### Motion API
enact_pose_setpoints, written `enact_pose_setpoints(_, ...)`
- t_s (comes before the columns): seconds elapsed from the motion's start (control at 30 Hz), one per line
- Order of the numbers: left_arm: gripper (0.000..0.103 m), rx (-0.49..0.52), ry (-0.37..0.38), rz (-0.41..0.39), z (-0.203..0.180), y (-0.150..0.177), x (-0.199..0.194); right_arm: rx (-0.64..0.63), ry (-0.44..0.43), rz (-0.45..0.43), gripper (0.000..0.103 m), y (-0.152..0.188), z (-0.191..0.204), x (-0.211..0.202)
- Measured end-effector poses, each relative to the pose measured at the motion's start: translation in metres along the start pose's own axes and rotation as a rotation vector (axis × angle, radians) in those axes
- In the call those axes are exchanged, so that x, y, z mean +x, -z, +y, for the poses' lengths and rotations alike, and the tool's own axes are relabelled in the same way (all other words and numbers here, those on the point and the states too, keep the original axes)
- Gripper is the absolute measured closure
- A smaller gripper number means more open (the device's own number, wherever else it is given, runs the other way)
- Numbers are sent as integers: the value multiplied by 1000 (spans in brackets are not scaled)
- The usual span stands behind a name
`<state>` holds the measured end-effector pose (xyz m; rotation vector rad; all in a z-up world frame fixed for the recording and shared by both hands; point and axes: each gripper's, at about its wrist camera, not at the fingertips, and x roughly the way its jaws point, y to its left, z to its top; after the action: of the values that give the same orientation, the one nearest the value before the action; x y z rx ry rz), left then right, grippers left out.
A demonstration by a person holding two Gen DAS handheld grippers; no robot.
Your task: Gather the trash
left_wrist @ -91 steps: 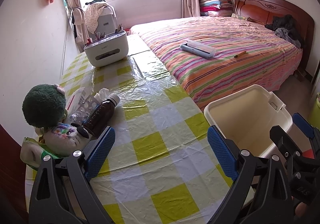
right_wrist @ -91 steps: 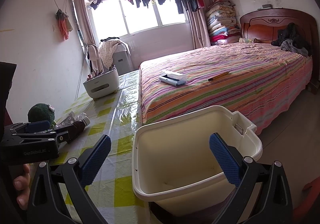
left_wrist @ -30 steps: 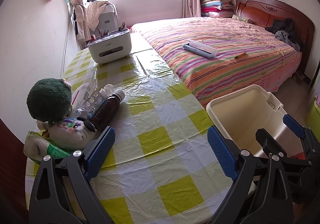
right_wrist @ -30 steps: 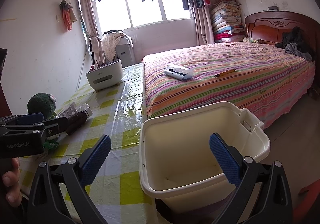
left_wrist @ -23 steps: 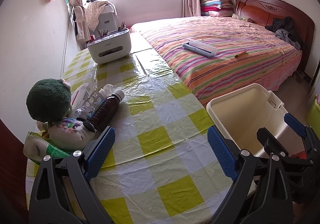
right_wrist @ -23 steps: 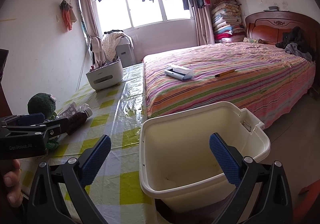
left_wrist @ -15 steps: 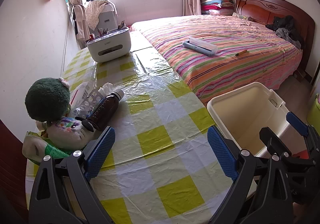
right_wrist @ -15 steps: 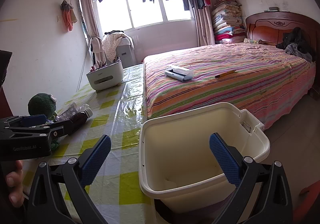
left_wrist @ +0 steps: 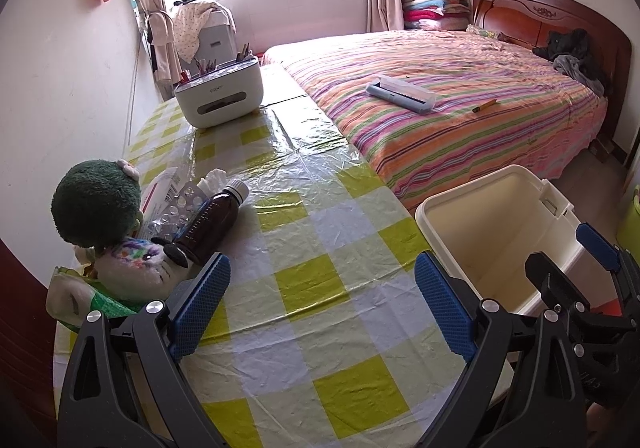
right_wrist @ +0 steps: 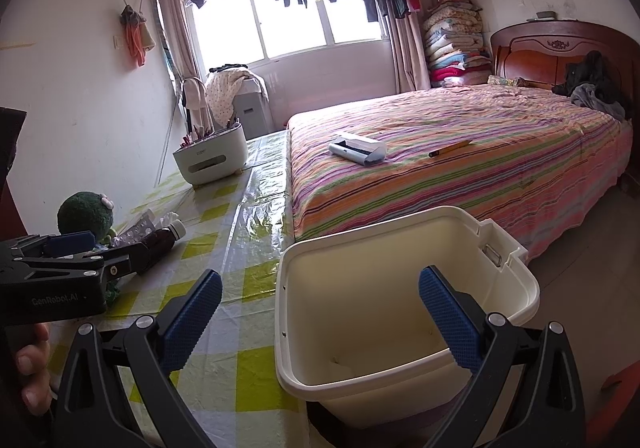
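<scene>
A cream plastic bin (left_wrist: 558, 224) stands open and empty beside the table's right edge; it also shows in the right wrist view (right_wrist: 408, 364). A brown medicine bottle (left_wrist: 210, 222) with a white cap lies on the checked tablecloth (left_wrist: 320, 280), next to an empty blister pack (left_wrist: 176, 208), a crumpled tissue (left_wrist: 214, 180) and a flat box (left_wrist: 158, 188). My left gripper (left_wrist: 322, 296) is open and empty above the table, right of the bottle. My right gripper (right_wrist: 320, 308) is open and empty over the bin's near rim.
A green plush toy (left_wrist: 96, 204) and a small white plush (left_wrist: 134, 268) sit at the table's left edge by the wall. A white organizer box (left_wrist: 220, 96) stands at the far end. The striped bed (left_wrist: 460, 112) runs along the table's right side.
Both grippers have drifted only slightly; the views shift a little. Nothing was picked up or moved.
</scene>
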<state>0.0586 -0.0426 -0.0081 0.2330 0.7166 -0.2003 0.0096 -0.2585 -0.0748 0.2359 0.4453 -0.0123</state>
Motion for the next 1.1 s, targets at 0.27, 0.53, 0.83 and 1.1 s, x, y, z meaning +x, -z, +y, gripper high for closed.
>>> enact_pose_setpoints(0.27,11,-22,-34,-22,9,-3,-7,9,-45,-13,7,-6,4,0)
enact_pose_setpoints(0.53,11,-288,-167,-71,81,-2,-24,-68,-178,-24,7,-24,35,12)
enact_pose_setpoints(0.83,11,-529,-347,-68,164,14,-29,-172,-344,-20,7,-42,89,37)
enact_pose_setpoints(1.1,11,-590,-265,35,209,23,4,-200,-426,0,7,-44,122,49)
